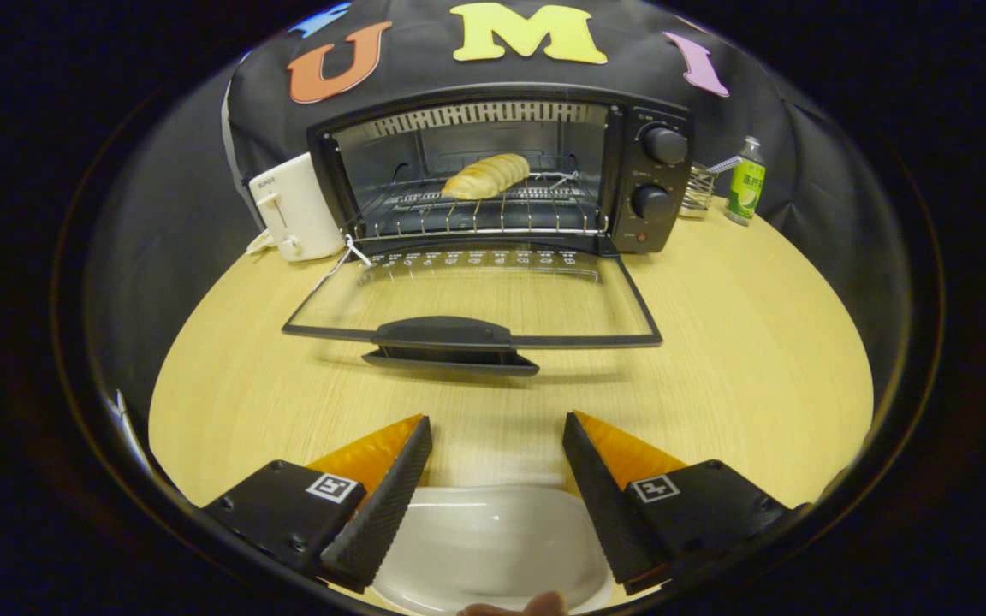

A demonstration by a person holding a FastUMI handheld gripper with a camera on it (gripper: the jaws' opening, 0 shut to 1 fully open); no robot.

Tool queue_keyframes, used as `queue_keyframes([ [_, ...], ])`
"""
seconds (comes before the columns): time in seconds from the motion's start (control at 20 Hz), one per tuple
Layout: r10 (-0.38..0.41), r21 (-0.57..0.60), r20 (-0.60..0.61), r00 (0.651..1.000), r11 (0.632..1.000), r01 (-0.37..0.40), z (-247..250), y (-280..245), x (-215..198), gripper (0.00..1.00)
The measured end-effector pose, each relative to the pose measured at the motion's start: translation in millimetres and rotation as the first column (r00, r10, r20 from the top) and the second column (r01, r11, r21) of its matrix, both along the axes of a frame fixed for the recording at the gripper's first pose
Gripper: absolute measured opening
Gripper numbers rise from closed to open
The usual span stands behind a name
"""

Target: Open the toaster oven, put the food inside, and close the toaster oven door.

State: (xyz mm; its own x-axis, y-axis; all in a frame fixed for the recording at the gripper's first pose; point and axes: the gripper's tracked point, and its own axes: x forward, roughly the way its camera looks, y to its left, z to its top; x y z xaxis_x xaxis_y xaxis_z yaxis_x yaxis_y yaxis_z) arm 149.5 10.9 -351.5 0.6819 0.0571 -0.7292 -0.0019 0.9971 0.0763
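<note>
one bread roll (486, 175) already lies on the rack inside the toaster oven (501, 171) at the worktop's (715, 342) far edge. its glass door (472, 299) hangs flat open, stiff, hinged, probably light. the tool (497, 458) is spread, holding nothing, above a white plate (493, 539). best purchase looks like the door handle (450, 342), lifted from beneath.
</note>
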Motion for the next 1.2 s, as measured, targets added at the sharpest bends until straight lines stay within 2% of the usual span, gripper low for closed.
queue_keyframes([
  [0.25, -0.015, -0.018, 0.028, 1.0, 1.0, 0.016, 3, 5, 25, 1.0],
  [0.55, 0.017, -0.035, 0.035, 0.999, 0.999, -0.016, 6, 9, 26, 1.0],
  [0.8, 0.01, 0.015, 0.194, 0.981, 1.0, -0.013, 61, 7, 35, 1.0],
  [0.95, 0.008, 0.061, 0.233, 0.972, 0.998, -0.023, 79, 9, 46, 1.0],
  [1.2, 0.0, 0.115, 0.356, 0.934, 0.992, -0.044, 113, 7, 77, 1.0],
])
